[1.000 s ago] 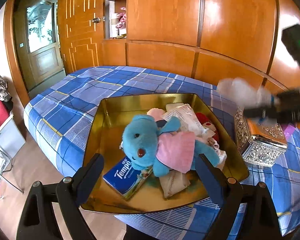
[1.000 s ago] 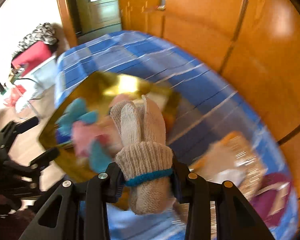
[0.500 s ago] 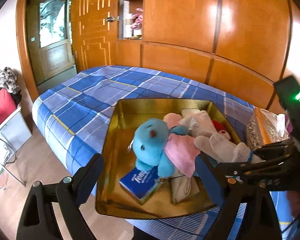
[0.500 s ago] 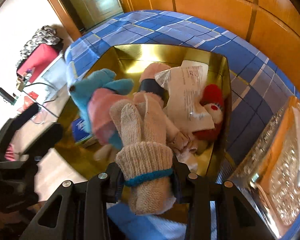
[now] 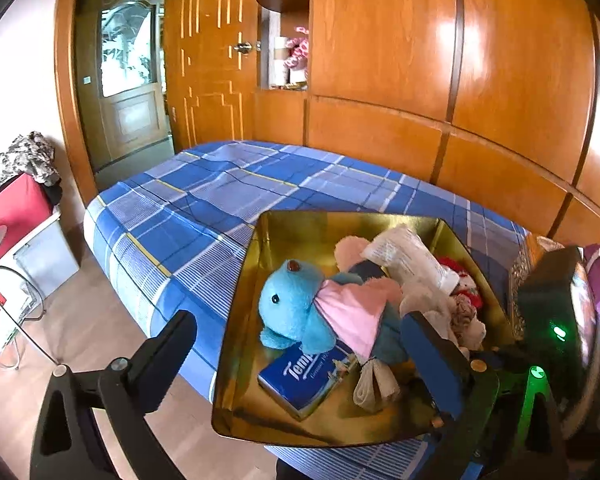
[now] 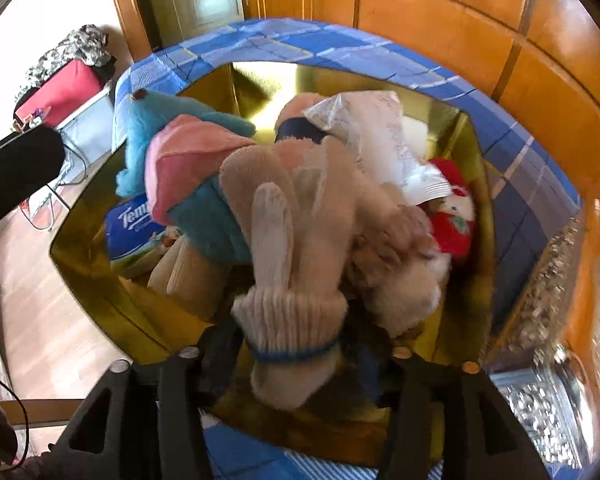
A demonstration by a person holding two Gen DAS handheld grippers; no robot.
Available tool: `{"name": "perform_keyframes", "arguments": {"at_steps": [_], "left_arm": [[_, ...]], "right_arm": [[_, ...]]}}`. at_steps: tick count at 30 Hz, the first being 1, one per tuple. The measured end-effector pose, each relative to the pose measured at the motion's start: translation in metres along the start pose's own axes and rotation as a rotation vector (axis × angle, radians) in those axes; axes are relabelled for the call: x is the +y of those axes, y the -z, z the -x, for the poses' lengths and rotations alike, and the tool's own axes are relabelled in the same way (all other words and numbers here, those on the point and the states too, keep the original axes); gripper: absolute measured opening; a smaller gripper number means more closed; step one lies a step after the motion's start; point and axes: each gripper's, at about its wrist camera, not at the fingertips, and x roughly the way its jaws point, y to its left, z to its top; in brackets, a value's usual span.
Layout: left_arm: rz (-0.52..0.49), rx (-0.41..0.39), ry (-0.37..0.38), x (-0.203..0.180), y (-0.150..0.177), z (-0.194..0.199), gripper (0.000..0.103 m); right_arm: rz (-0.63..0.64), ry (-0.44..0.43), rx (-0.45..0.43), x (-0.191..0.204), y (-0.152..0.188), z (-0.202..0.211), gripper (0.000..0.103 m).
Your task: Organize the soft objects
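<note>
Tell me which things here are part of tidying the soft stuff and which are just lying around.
Part of the job: knitted gloves between the right gripper's just-opened jaws, gold tray, blue plush toy, red plush.

Lying about: silver ornate box, red case, checked bedspread.

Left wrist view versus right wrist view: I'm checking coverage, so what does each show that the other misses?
Only the left wrist view shows the wall niche with pink flowers. Only the right wrist view shows the knitted glove lying between the right gripper's just-opening jaws. Both show the gold tray, blue plush toy and Tempo tissue pack.
</note>
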Motion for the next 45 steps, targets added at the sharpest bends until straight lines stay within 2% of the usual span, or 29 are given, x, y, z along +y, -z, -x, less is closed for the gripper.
{"name": "perform_keyframes", "arguments": {"at_steps": [2,6,10,15,18,21,23,30,45], "left_arm": [[0.008,-0.007,-0.011,0.0,-0.001,0.002,0.103],[0.009,-0.022,-0.016,-0.002,-0.003,0.008,0.103],[0.002,-0.037,-0.017,-0.006,-0.004,0.014,0.103],[-0.014,-0.055,-0.011,-0.014,-0.006,0.022,0.103],[-0.012,-0.057,-0.003,-0.018,-0.005,0.024,0.103],[-0.009,-0.065,0.006,-0.021,-0.005,0.027,0.103],[-0.007,-0.071,0.007,-0.023,-0.006,0.03,0.103],[-0.017,-0.077,-0.01,-0.029,-0.004,0.033,0.103],[-0.023,-0.068,-0.018,-0.031,-0.001,0.031,0.103]], "right_arm": [[-0.018,-0.009,-0.04,-0.004,0.005,0.013,0.073],[-0.085,-0.031,-0.118,-0.013,0.012,0.041,0.073],[-0.14,0.0,-0.207,-0.017,0.015,0.071,0.073],[-0.191,0.082,-0.349,-0.023,0.023,0.119,0.073],[-0.225,0.169,-0.458,-0.026,0.031,0.155,0.073],[-0.262,0.239,-0.532,-0.033,0.034,0.176,0.073],[-0.28,0.262,-0.539,-0.036,0.036,0.176,0.073],[-0.34,0.266,-0.44,-0.045,0.044,0.144,0.073],[-0.314,0.26,-0.423,-0.035,0.049,0.137,0.073]]}}
